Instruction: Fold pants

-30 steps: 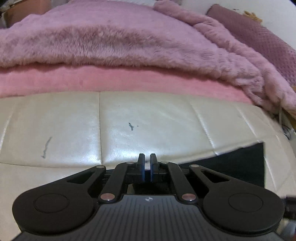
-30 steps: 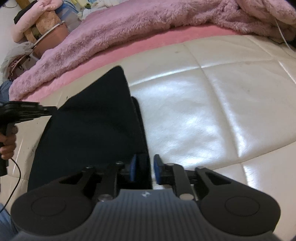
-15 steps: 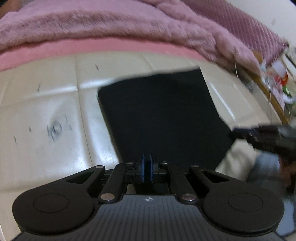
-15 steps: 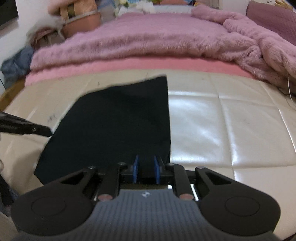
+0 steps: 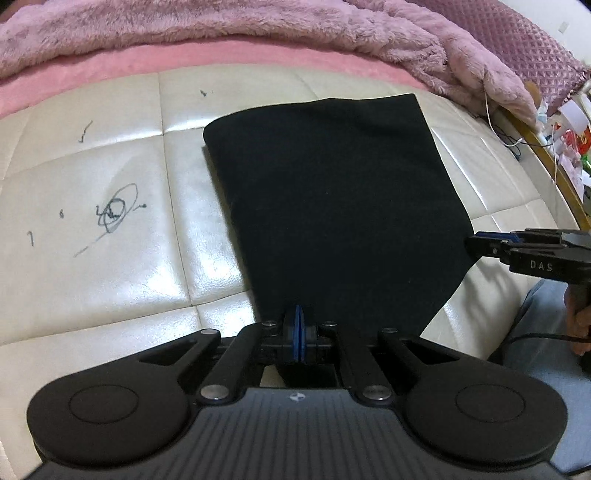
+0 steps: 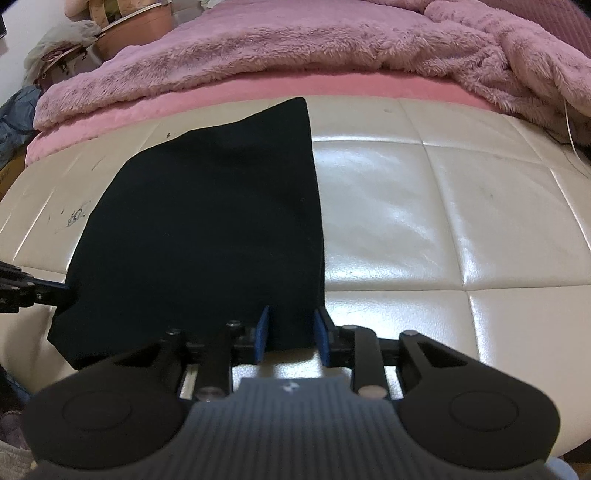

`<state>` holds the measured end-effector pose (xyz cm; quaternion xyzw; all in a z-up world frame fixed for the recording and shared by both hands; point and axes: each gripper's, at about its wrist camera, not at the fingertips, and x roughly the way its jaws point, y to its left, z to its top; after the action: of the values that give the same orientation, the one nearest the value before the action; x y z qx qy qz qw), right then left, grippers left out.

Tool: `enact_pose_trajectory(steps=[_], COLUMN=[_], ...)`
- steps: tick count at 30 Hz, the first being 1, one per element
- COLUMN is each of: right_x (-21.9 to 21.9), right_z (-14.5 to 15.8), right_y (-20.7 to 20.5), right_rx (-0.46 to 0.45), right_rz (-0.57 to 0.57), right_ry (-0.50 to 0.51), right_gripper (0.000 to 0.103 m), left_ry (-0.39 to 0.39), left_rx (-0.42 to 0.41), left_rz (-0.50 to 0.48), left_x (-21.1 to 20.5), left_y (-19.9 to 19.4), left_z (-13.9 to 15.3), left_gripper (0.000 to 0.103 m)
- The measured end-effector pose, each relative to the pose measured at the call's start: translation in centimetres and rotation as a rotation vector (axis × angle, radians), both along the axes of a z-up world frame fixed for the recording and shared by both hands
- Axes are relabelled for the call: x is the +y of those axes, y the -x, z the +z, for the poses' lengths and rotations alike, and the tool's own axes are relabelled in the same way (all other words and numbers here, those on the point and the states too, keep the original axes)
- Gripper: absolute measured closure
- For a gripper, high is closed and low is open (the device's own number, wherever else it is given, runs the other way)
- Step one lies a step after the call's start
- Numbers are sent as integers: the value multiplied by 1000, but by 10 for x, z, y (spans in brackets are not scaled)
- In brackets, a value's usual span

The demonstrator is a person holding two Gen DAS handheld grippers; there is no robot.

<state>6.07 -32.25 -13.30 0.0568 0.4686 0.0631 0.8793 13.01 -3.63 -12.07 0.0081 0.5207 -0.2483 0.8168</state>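
Note:
The black pants (image 5: 332, 206) lie folded flat as a long panel on the cream quilted surface (image 5: 110, 258). They also show in the right wrist view (image 6: 207, 229). My left gripper (image 5: 298, 325) is shut at the near left corner of the pants; whether cloth is pinched is hidden. It also shows at the left edge of the right wrist view (image 6: 64, 290). My right gripper (image 6: 291, 328) is open with the near right corner of the pants between its fingers. It also shows at the pants' right edge in the left wrist view (image 5: 476, 245).
A fluffy pink blanket (image 5: 221, 29) and pink sheet (image 6: 258, 88) run along the far side. Pen marks (image 5: 114, 212) are on the cream surface left of the pants. Cables and clutter (image 5: 565, 122) sit at the far right. A basket (image 6: 129, 33) stands at the back left.
Both views swung round onto the folded pants. My left gripper closed at the near left corner. My right gripper's jaws opened wider at the near right corner.

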Motion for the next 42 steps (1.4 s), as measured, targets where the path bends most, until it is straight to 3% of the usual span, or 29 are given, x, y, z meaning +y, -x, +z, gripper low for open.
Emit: enact_pose_trajectory(steps=[4, 9, 14, 16, 17, 19, 22, 25, 31, 33, 36, 37, 38, 42], right_x=[-2, -12, -27, -32, -35, -39, -46, -56, -66, -67, -65, -65, -65, -70], right_z=[3, 14, 22, 22, 23, 20, 8, -7, -29, -34, -41, -43, -44, -50], right_y=[1, 2, -8, -14, -17, -24, -36, -48, -65, -70, -78, -81, -83, -87], right_rx=[-5, -39, -54, -55, -53, -45, -23, 5, 21, 22, 27, 26, 28, 43], right_rz=[-4, -31, -86, -103, -108, -119, -138, -159, -173, -166, -157, -152, -152, -160], right_ry=[-10, -53, -148, -182, -201, -245, -301, -376, -468, -497, -540, -549, -557, -613], right_gripper=[78, 63, 48, 43, 40, 39, 39, 39, 43, 55, 56, 58, 63, 81], left_ry=[-14, -25, -23, -14, 1, 97, 304, 409, 480, 489, 507, 509, 510, 476], left_rx=[-22, -67, -117, -134, -132, -88, 23, 113, 162, 161, 165, 168, 173, 160], left_rz=[-1, 7, 45, 79, 99, 131, 218, 298, 309, 307, 318, 329, 339, 366], left_x=[1, 0, 1, 5, 7, 17, 38, 50, 51, 49, 50, 50, 51, 49], left_y=[6, 5, -2, -8, -11, -23, -42, -58, -71, -73, -77, -78, -79, -80], left_z=[7, 20, 29, 29, 28, 23, 2, -21, -41, -44, -47, -48, -49, -44], left_gripper=[92, 78, 42, 31, 30, 30, 30, 30, 34, 37, 48, 57, 66, 78])
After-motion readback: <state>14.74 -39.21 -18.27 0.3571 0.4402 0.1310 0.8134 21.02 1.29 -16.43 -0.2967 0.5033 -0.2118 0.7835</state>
